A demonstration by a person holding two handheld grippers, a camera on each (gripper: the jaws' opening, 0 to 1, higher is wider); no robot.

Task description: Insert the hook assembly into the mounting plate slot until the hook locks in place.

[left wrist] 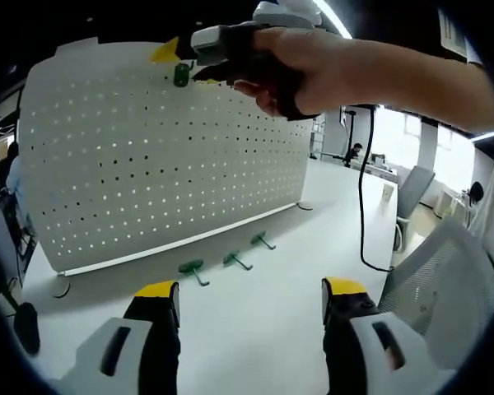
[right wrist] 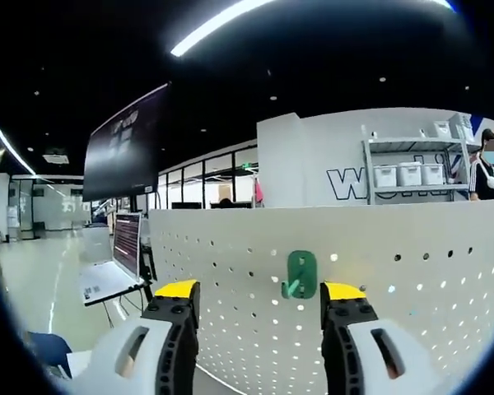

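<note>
Left gripper view takes in a white table (left wrist: 255, 313) on which a large white pegboard (left wrist: 148, 164) stands upright, running from near left to far right. A hand (left wrist: 288, 70) reaches in from the right and holds the right gripper (left wrist: 185, 62) against the upper edge of the pegboard, where a green hook (left wrist: 182, 75) sits on the board between that gripper's yellow tips. On the table in front of the board's foot lie three spare green hooks (left wrist: 226, 259) in a row, apart from one another. A black cable (left wrist: 364, 197) hangs down at the right, and a pale mesh office chair (left wrist: 436, 280) stands at the near right. The left gripper (left wrist: 251, 296) hovers above the table with its jaws spread wide and nothing between them. In the right gripper view the pegboard (right wrist: 412, 271) fills the lower half, seen close, and the green hook (right wrist: 300, 274) is set on its face near the top edge, its prong pointing out toward the camera. The right gripper (right wrist: 259, 298) has its jaws wide apart; the hook lies between their yellow tips, touching neither. Beyond the board are a laptop (right wrist: 115, 259) on a stand at left and shelving (right wrist: 412, 169) at far right.
</note>
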